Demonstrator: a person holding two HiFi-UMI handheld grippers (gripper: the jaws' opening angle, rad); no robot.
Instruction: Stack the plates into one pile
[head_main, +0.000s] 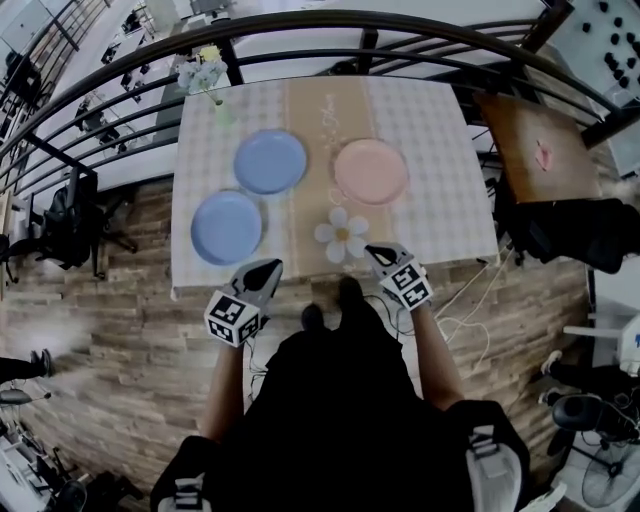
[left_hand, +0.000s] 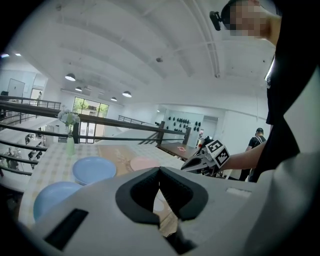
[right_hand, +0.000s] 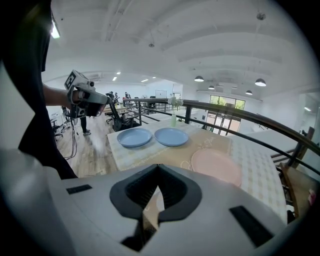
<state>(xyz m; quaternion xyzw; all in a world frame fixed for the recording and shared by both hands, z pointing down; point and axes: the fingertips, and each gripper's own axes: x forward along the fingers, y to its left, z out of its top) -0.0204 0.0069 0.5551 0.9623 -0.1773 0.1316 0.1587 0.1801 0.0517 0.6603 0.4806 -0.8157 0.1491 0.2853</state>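
- Plates, three in all, lie apart in single layers on the tabletop (head_main: 445, 215); none is on another.
- Far blue plate (head_main: 270, 161) sits left of the beige runner (head_main: 318, 110) that runs down the middle of the checked cloth (head_main: 440, 130).
- Near blue plate (head_main: 227, 227) lies just beside the far one, closer to the person and a little further left; the head view shows a narrow gap between their rims.
- Pink plate (head_main: 371, 171) rests on the other side, partly on the runner and partly on the cloth, well apart from both blue ones.
- Daisy-shaped mat (head_main: 341, 235) lies flat on the runner near the front edge, between the near blue plate and the pink plate.
- Vase (head_main: 208, 80) with pale flowers stands upright at the far left corner, close to the dark railing (head_main: 330, 25) curving behind the tabletop.
- Left tongs (head_main: 270, 266) are closed with nothing between them, held at the front edge just below the near blue plate and touching no plate.
- Right tongs (head_main: 374, 250) are likewise closed and empty, their tips over the front edge just right of the daisy mat, tilted downward.
- Both tongs are held out by bare forearms in front of the person's dark clothing, above the wooden floor (head_main: 120, 330).
- Brown table (head_main: 535, 150) stands off to the right, apart from the tabletop.
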